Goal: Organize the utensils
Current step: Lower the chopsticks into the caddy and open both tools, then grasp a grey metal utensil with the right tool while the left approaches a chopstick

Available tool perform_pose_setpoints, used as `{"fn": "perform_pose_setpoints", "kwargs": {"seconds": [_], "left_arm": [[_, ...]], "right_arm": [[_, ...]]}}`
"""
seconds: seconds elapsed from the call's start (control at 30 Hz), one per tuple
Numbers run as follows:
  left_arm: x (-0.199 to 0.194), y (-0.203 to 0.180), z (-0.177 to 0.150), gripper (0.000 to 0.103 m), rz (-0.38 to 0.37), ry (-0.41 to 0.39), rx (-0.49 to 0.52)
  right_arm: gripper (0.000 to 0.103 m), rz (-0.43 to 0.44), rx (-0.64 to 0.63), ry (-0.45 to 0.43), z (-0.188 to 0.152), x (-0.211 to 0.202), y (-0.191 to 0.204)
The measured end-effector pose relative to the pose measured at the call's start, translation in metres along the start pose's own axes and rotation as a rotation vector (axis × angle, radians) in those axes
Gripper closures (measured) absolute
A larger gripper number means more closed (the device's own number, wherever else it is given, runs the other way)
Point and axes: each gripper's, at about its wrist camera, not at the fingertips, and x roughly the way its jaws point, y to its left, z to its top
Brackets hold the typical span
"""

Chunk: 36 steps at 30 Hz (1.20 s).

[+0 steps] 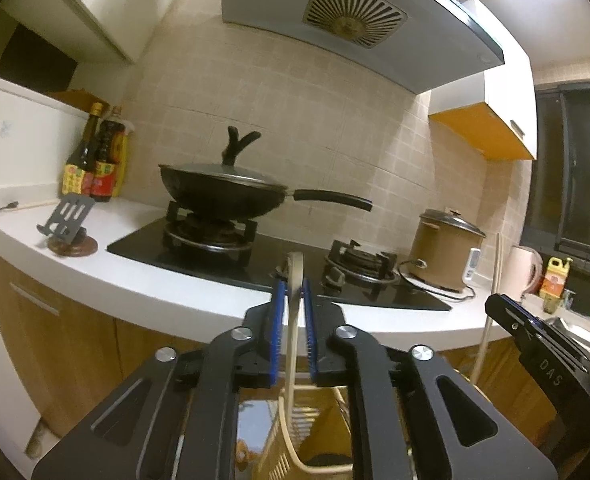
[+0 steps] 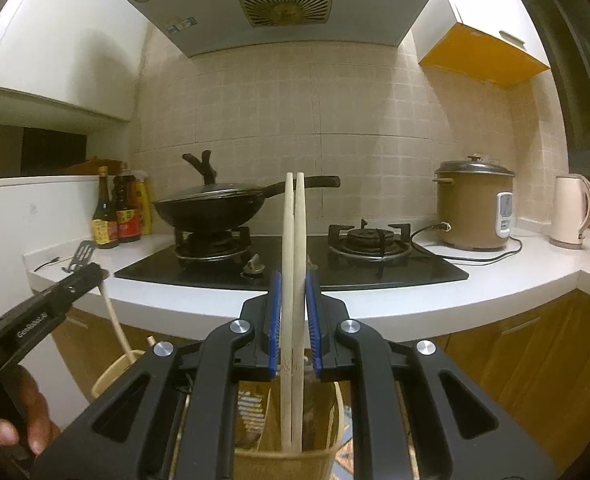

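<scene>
Right wrist view: the right claw (image 2: 293,316) pinches two chopsticks (image 2: 294,264) upright over the holder (image 2: 279,456) below it, the left claw (image 1: 293,320) nearly closed around a spoon (image 1: 294,280), neither dropped in yet.

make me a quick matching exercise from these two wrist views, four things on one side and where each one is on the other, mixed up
Things:
1. black lidded wok
2. brown rice cooker
3. pair of pale wooden chopsticks
4. dark-capped sauce bottles

Places:
A. on the white counter, right of the stove
B. on the stove's left burner
C. between the right gripper's blue pads
D. on the counter, left of the stove

Pairs: 1-B, 2-A, 3-C, 4-D
</scene>
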Motion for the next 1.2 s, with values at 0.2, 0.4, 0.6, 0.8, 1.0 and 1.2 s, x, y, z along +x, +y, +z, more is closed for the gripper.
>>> {"fn": "perform_pose_setpoints", "kwargs": {"seconds": [0.2,0.4,0.6,0.8,1.0,1.2], "left_arm": [[-0.022,0.006,0.01,0.081,-0.02,0.013,-0.003],[-0.056,0.018,0.02,0.077,-0.024,0.055,-0.014],[-0.085,0.033,0.018,0.067,-0.063,0.246,-0.046],[-0.1,0.045,-0.004,0.067,-0.081,0.448,-0.048],[-0.096,0.043,-0.056,0.068,-0.044,0.712,0.044],[-0.097,0.057,-0.109,0.069,-0.028,0.873,-0.001]], "right_arm": [[0.05,0.006,0.047,0.016,0.006,-0.03,-0.012],[0.05,-0.005,0.084,0.118,0.006,-0.062,-0.026],[0.05,0.005,0.138,0.401,-0.011,-0.084,-0.041],[0.05,-0.01,0.146,0.666,-0.055,-0.097,-0.036],[0.05,0.004,0.2,0.816,-0.103,-0.117,-0.031],[0.05,-0.012,0.305,0.9,-0.141,-0.139,-0.033]]}}
